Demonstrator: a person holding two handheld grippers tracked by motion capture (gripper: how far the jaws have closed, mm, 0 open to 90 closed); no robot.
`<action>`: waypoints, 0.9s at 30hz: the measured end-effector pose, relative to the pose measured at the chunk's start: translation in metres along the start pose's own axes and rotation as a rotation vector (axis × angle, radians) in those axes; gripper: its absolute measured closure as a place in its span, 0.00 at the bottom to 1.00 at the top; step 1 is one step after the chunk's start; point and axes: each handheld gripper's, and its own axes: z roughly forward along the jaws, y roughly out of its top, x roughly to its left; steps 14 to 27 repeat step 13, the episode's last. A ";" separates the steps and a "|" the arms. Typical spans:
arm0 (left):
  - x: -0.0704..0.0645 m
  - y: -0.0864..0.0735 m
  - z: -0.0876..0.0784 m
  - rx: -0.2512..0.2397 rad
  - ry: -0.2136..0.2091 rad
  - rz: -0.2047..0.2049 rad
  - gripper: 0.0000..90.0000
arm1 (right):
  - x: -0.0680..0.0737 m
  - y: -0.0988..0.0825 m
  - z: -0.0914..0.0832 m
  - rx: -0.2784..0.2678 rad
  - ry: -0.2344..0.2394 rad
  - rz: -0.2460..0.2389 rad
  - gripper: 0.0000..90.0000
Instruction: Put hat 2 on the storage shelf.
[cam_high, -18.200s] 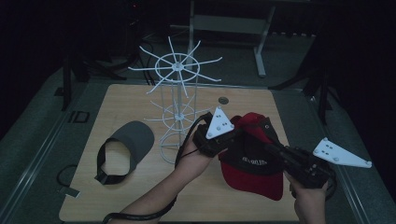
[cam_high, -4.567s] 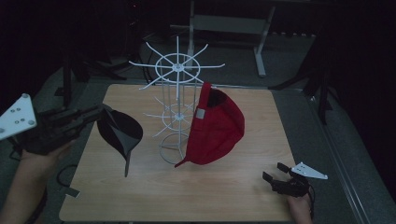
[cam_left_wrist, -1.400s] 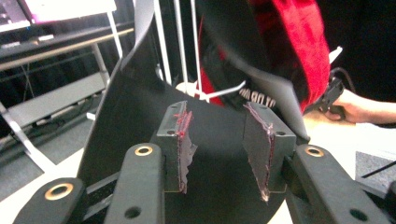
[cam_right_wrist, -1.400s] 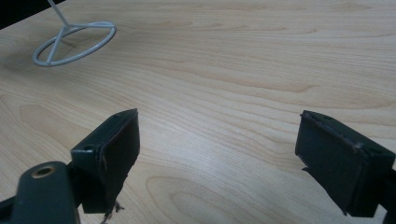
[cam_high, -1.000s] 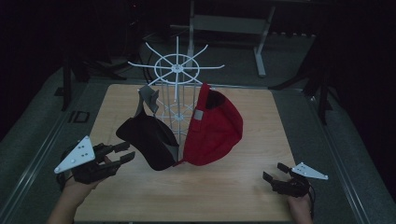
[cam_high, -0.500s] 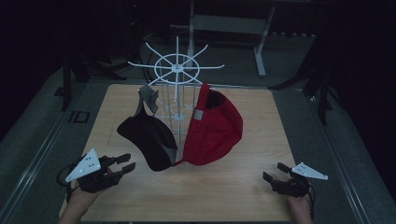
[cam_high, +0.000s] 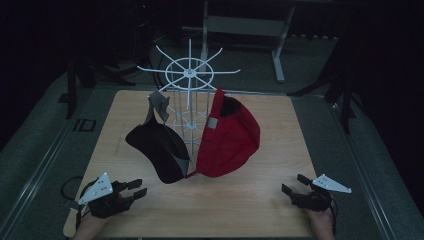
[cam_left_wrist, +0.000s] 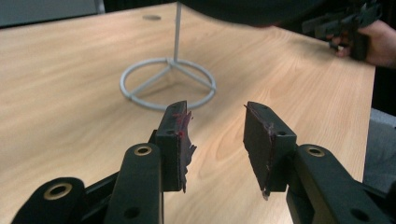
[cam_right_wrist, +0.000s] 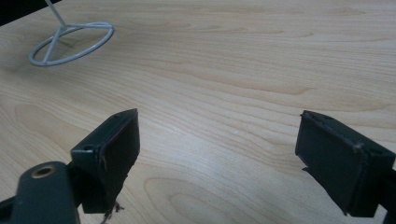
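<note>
Both caps are on the white wire rack (cam_high: 189, 100). Black visor (cam_high: 159, 150) hangs on the rack's left side by its grey strap, brim drooping low and pressed against the red baseball cap (cam_high: 229, 134), which hangs on the right by its back strap. They meet at the bottom edge, just above the wooden table (cam_high: 240, 210).

Left gripper (cam_high: 136, 188) is low at the near-left corner, jaws partly apart, nothing between them; its own view confirms bare pads with reddish scuffing. Right gripper (cam_high: 293, 183) sits at the near-right corner, jaws wide apart, also empty. Both are well clear of the rack. Hanging looks done, I'd say; hands parked.

Risks from here:
- The visor looks to hang by a thin strap on one prong, most of its mass off to one side. Any knock on the rack could slip it off.
- The caps lean on each other. Pulling or nudging one likely swings the other.
- The rack stands on a light ring base (cam_left_wrist: 168, 84) with all the load carried high. A sideways push from either gripper could tip it.
- Left gripper sits closest under the visor brim. Raising it straight up may catch the brim.
- Scene is dark; the prong-to-strap seating can't be made out.
</note>
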 end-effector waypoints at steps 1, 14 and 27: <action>-0.001 -0.003 0.000 0.004 0.003 -0.004 0.67 | 0.000 0.000 0.000 0.000 0.000 0.000 0.15; -0.003 -0.020 0.000 0.023 0.004 -0.020 0.67 | 0.001 0.000 0.001 0.011 0.003 -0.011 0.15; -0.003 -0.020 0.000 0.023 0.004 -0.020 0.67 | 0.001 0.000 0.001 0.011 0.003 -0.011 0.15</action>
